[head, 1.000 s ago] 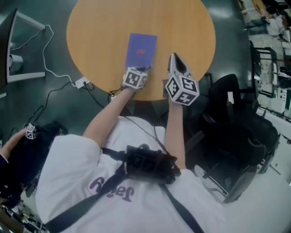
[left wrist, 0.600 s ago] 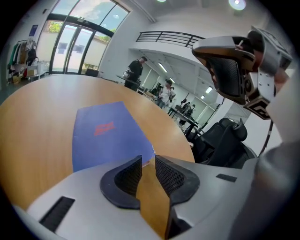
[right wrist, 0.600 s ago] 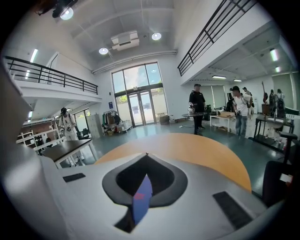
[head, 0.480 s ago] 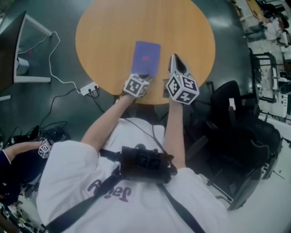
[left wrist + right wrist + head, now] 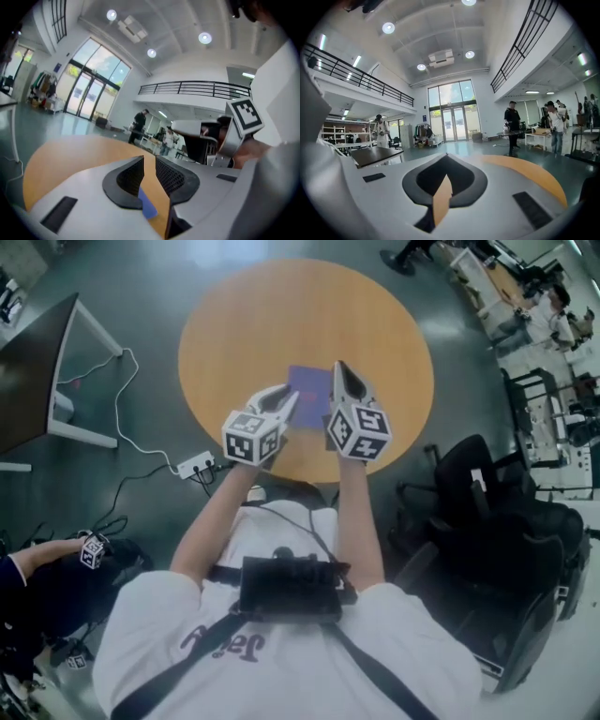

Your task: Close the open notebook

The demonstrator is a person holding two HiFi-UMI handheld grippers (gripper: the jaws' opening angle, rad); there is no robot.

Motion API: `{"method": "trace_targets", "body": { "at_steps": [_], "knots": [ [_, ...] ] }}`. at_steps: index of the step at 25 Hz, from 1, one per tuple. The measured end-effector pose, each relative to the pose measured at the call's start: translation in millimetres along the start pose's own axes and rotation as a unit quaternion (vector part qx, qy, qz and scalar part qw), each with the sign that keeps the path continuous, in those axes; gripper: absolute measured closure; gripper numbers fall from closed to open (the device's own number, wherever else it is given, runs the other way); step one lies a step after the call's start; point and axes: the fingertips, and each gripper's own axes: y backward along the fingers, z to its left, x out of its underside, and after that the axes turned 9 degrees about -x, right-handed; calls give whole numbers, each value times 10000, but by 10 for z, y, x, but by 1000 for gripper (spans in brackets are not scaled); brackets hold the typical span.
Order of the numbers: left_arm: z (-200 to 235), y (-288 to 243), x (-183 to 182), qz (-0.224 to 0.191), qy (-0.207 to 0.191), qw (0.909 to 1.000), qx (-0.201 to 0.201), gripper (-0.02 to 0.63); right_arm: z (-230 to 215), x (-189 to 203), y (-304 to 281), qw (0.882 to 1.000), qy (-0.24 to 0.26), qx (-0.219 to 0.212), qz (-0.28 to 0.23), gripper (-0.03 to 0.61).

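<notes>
Big round orange-brown wooden bench (image 5: 234,324) on a dark floor, with nothing on top that I can see except the thin purple notebook (image 5: 312,388). It lies flat near the middle of the bench, towards the person's side, with one plain purple cover facing up, so it looks already closed. Both grippers hover above it, not touching. In the head view the left gripper (image 5: 289,397) covers its left edge and the right gripper (image 5: 339,371) its right edge. The left fingers have just been opening and stand a narrow gap apart with nothing between them; only bench and a purple sliver show through. The right fingers meet at the tips, holding nothing. Judgement: the notebook is light and slim, with a bendy cover that is probably smooth, so it may skid on the slick bench when pushed. Best hold is a pinch on the free cover edge opposite the spine; I can't tell which side the spine is on.
</notes>
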Motion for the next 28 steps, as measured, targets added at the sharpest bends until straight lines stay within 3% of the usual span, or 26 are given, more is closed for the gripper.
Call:
{"method": "trace_targets", "body": {
  "at_steps": [4, 8, 9, 16, 28],
  "knots": [
    [229, 294, -815, -960, -379, 9938, -413, 523, 291, -220, -63, 9989, 379, -200, -180, 557],
    [293, 489, -1202, -1301, -690, 9866, -699, 573, 512, -385, -30, 9972, 623, -283, -307, 558],
    [289, 515, -1234, -1320, -758, 9853, -773, 600, 551, -418, 0, 9969, 647, -278, -349, 558],
    [87, 504, -1189, -1344, -891, 9827, -905, 600, 646, -470, 234, 9950, 787, -300, -534, 561],
    [-654, 369, -1141, -1387, -898, 9800, -1112, 600, 42, -624, 620, 9943, 769, -524, -514, 561]
  ]
}}
